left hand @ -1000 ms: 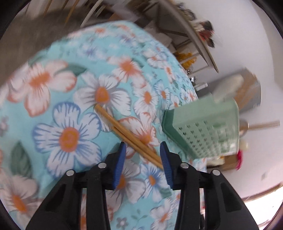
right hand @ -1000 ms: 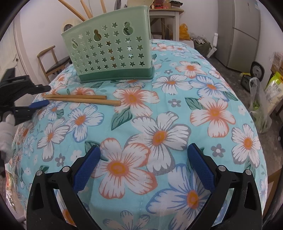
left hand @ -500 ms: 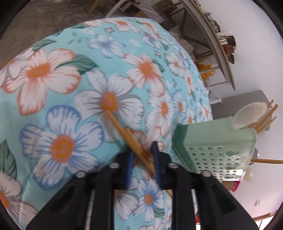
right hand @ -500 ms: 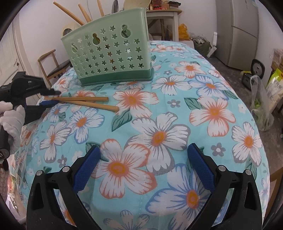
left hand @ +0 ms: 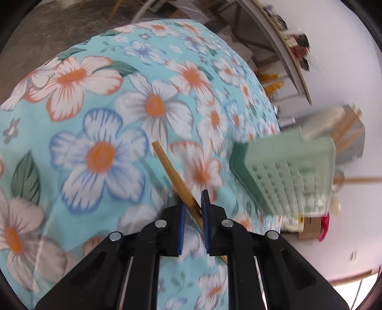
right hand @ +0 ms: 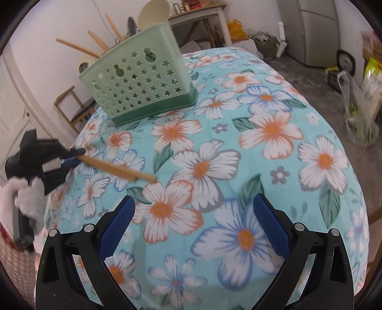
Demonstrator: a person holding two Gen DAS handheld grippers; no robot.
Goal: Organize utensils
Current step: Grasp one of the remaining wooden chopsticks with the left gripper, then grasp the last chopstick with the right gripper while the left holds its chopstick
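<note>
I see a table covered by a turquoise floral tablecloth (right hand: 274, 133) in a room with white walls (right hand: 47, 28) and a grey floor (right hand: 317, 78). Behind it stand a wooden chair (right hand: 71, 107), a small side table (right hand: 203, 14) and a grey refrigerator (right hand: 310, 31). A plastic bag (right hand: 360, 114) sits on the floor at right.
</note>
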